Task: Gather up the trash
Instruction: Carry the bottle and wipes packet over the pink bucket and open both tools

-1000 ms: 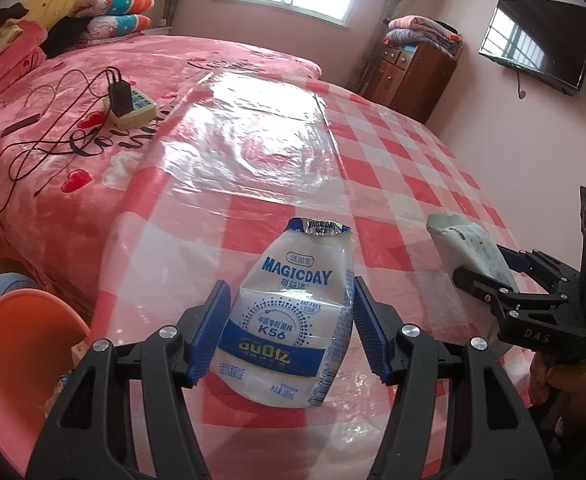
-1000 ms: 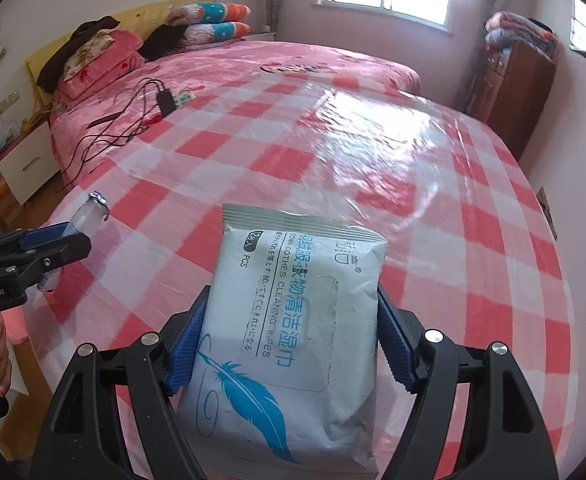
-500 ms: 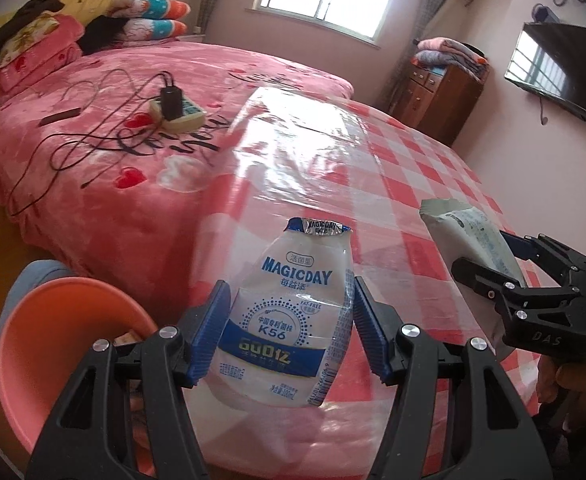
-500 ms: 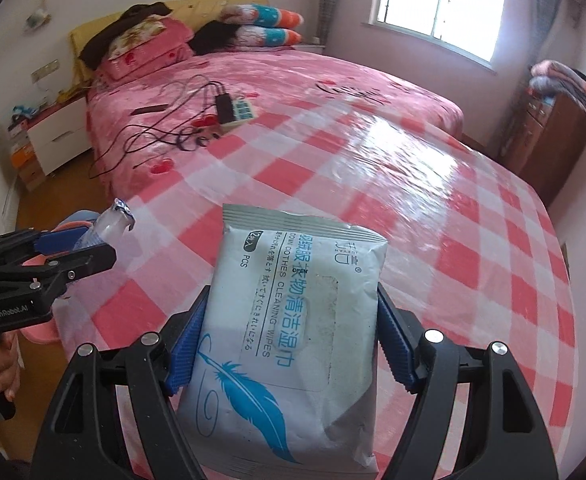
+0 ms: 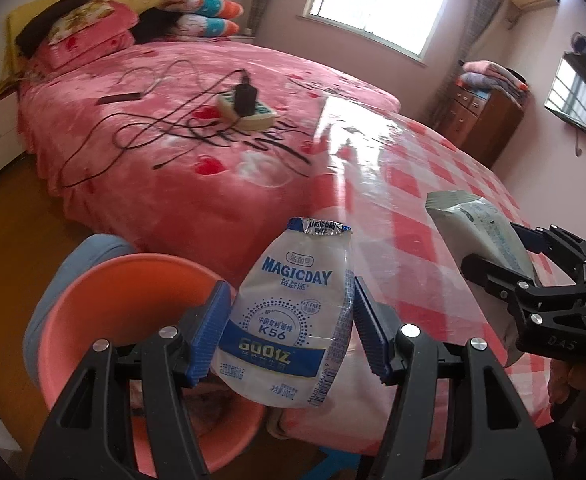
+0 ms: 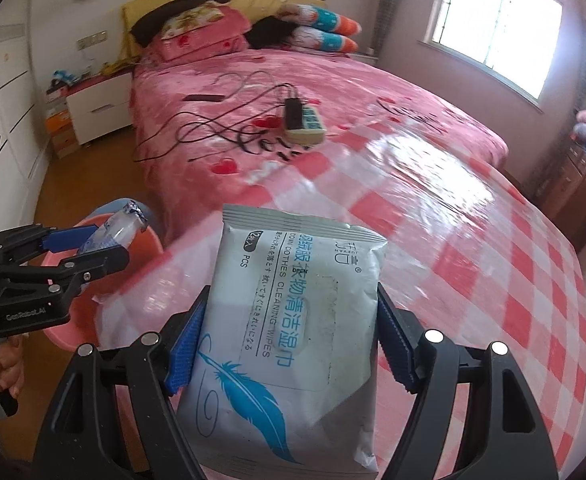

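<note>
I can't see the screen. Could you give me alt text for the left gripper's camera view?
The left gripper clamps an empty Magicday drink bottle just above an orange bin beside a pink bed. At right, the right gripper holds a wipes packet.

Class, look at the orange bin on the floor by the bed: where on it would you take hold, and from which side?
Grip the orange bin by its thin upper rim, coming down from above, one finger inside and one outside. The body looks too wide for the fingers, and its open mouth faces up. Both grippers are full now.
</note>
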Available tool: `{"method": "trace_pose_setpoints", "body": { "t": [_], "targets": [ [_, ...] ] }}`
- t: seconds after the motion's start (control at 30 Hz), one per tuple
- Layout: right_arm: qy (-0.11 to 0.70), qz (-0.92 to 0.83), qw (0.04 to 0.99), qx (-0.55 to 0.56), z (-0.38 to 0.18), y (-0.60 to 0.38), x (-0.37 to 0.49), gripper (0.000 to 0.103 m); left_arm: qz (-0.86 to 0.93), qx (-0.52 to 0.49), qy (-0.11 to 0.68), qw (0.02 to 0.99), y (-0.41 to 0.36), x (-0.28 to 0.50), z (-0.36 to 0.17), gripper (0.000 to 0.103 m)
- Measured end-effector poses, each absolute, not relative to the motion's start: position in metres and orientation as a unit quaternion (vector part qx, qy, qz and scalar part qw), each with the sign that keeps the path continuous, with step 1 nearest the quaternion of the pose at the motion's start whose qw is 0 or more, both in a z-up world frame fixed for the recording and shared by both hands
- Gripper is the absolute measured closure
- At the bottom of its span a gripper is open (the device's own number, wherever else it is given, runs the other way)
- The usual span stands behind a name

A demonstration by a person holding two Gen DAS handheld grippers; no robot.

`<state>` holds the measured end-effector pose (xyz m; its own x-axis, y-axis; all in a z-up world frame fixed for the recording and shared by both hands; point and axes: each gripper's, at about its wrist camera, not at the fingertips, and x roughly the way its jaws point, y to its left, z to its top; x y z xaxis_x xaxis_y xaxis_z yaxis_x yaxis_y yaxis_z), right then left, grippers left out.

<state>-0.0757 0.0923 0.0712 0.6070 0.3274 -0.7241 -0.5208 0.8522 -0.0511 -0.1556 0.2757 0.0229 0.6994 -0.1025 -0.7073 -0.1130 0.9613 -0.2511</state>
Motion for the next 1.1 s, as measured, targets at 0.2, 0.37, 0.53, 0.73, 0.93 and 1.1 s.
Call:
{"method": "trace_pose_setpoints", "body": {
  "t": [0.2,0.37,0.53,0.73,0.93,1.1],
  "targets": [
    [0.370,0.271,0.876,-0.147,0.069,0.127,-0.077,0.028,0.038,-0.151,0.391,0.907,0.304,-0.166,0.016,0.041],
    [0.370,0.302,0.864,-0.161,0.064,0.160,-0.082,0.028,0.065,-0.164,0.396,0.901,0.326,-0.173,0.006,0.041],
    [0.373,0.326,0.851,-0.173,0.057,0.187,-0.084,0.028,0.087,-0.175,0.403,0.894,0.344,-0.182,-0.005,0.041],
    [0.380,0.350,0.837,-0.183,0.047,0.214,-0.087,0.028,0.109,-0.189,0.412,0.885,0.362,-0.188,-0.018,0.041],
    [0.385,0.372,0.822,-0.193,0.037,0.237,-0.090,0.028,0.131,-0.203,0.417,0.876,0.378,-0.195,-0.029,0.041],
    [0.393,0.397,0.804,-0.202,0.028,0.256,-0.091,0.026,0.147,-0.219,0.425,0.866,0.389,-0.200,-0.039,0.041]
  ]
}}
